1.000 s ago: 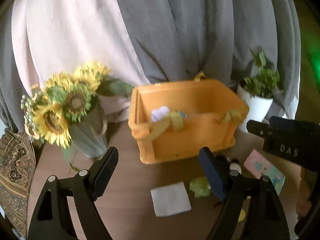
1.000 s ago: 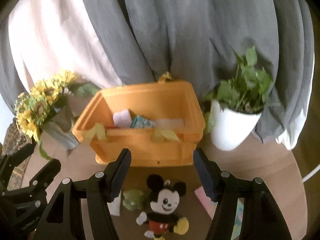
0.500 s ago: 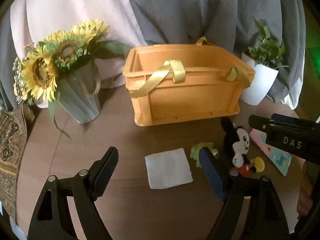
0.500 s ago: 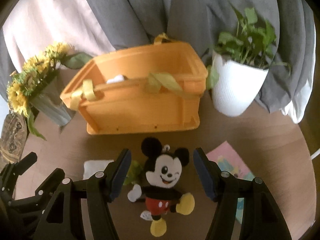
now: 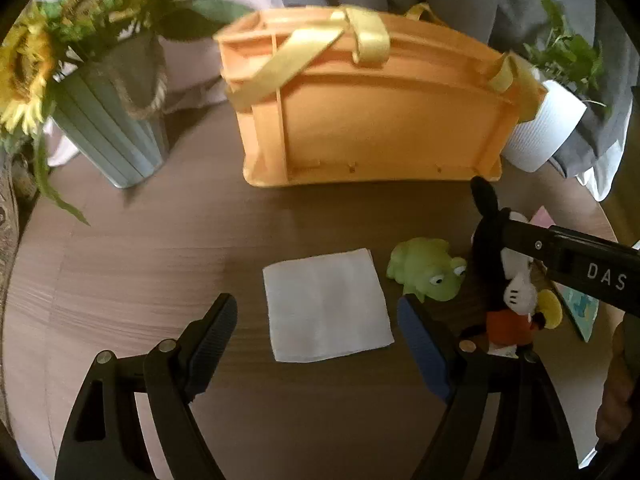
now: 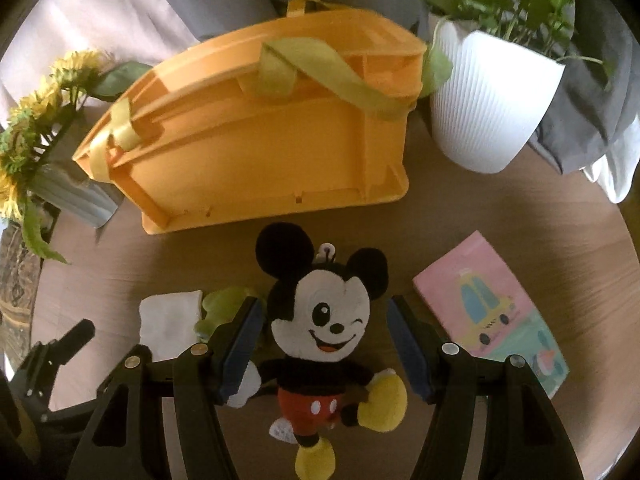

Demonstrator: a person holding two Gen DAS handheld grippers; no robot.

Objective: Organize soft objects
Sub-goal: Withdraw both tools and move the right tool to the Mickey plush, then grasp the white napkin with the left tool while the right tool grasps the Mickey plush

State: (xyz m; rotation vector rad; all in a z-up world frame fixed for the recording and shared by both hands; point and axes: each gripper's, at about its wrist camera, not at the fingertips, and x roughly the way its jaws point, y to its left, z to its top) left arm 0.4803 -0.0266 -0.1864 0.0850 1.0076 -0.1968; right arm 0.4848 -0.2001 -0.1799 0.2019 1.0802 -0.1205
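Round wooden bench (image 6: 500, 216) before grey drapes. Mouse plush (image 6: 320, 332) at centre, orange crate (image 6: 256, 152) at 12 o'clock. Right gripper (image 6: 324, 340) fingers spread, empty, straddling the plush; best closed on the torso. Left gripper (image 5: 318, 328) equally wide over the white cloth (image 5: 326, 304).

The inside of the orange crate (image 5: 384, 120) cannot be seen from either camera; only its near wall and rim show, and the rim is blurred. In the left view the right tongs (image 5: 532, 244) cover the mouse doll (image 5: 508, 320) across the face, and the booklet (image 5: 582, 312) shows only as a sliver behind them. In the right view the frog toy (image 6: 224, 304) is mostly hidden behind a finger (image 6: 240, 340), and the white cloth (image 6: 168, 324) is partly covered. The sunflowers (image 5: 36, 60) are blurred and cut off by the left edge. The potted plant (image 6: 492, 92) loses its leaves at the top edge
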